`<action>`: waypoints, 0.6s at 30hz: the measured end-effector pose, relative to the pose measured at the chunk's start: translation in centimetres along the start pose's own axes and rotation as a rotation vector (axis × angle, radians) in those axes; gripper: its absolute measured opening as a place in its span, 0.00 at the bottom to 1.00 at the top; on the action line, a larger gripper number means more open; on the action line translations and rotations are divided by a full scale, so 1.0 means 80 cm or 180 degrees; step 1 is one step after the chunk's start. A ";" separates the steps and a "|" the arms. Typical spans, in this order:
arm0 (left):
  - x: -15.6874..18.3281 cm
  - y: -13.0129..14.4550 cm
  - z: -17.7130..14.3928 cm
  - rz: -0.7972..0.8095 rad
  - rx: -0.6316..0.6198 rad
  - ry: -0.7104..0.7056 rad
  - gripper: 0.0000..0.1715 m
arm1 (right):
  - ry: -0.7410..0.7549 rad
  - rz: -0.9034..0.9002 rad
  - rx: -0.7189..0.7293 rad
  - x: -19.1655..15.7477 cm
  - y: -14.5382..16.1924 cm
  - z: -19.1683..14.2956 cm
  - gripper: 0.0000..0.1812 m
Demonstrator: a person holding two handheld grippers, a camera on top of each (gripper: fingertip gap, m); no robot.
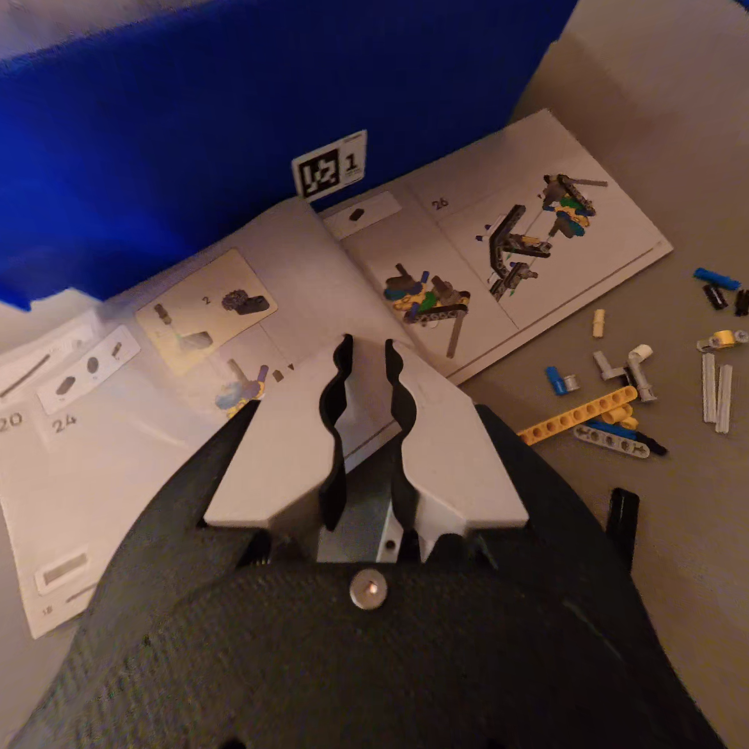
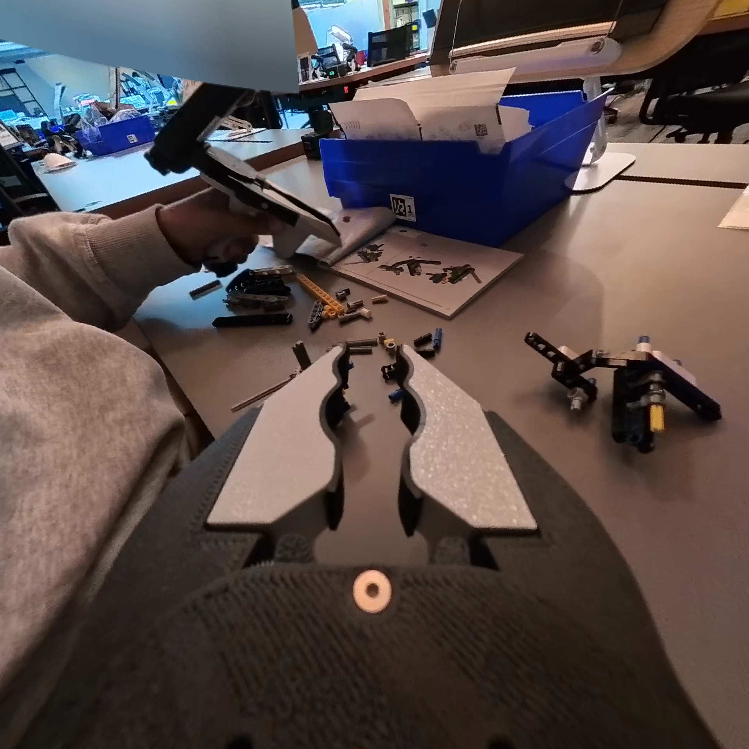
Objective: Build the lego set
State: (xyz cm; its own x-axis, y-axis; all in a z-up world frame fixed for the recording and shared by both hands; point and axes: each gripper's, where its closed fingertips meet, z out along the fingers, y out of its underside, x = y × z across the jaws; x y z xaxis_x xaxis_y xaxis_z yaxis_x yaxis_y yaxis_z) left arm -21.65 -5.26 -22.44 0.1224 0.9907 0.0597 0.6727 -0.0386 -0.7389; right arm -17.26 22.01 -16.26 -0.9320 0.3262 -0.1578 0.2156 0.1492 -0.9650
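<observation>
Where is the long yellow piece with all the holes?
The long yellow beam lies on the table, right of the open instruction booklet in the left wrist view, among loose grey and blue pieces.

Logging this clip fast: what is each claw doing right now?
Left claw: open, empty, over the instruction booklet.
Right claw: open, empty, above loose pieces.

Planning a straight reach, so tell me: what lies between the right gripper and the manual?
In the right wrist view, loose lego pieces are scattered on the table between the right gripper and the manual.
</observation>
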 end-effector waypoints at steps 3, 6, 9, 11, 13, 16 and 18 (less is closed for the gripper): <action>-0.018 0.003 -0.008 -0.0228 0.0115 -0.0001 0.08 | 0.0023 0.0039 -0.0037 0.003 0.002 0.001 0.12; -0.039 0.011 -0.013 -0.0283 0.0139 -0.0139 0.09 | 0.0074 -0.0033 -0.0122 0.009 0.006 -0.002 0.12; -0.057 0.024 -0.016 -0.0308 0.0034 -0.0272 0.09 | 0.0197 -0.0009 -0.0105 0.021 0.005 -0.007 0.11; -0.065 0.029 -0.020 -0.0384 0.0018 -0.0288 0.09 | 0.0244 0.0060 -0.0087 0.028 0.004 -0.010 0.12; -0.069 0.027 -0.028 -0.0557 0.0051 -0.0247 0.10 | 0.0232 0.0087 -0.0065 0.030 0.002 -0.011 0.16; -0.063 0.001 -0.059 -0.0800 0.0473 0.0033 0.10 | 0.0335 -0.0084 0.0026 0.032 -0.005 -0.015 0.17; -0.056 -0.017 -0.086 -0.0784 0.0844 0.0198 0.10 | 0.0524 -0.0223 0.0022 0.039 -0.007 -0.017 0.18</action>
State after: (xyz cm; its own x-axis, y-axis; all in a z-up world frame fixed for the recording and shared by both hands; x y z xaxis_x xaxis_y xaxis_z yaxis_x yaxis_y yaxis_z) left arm -18.06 -10.53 -17.08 0.0300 0.9559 0.2921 0.4761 0.2433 -0.8451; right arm -19.92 24.22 -15.96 -0.8843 0.4637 -0.0544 0.1494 0.1707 -0.9739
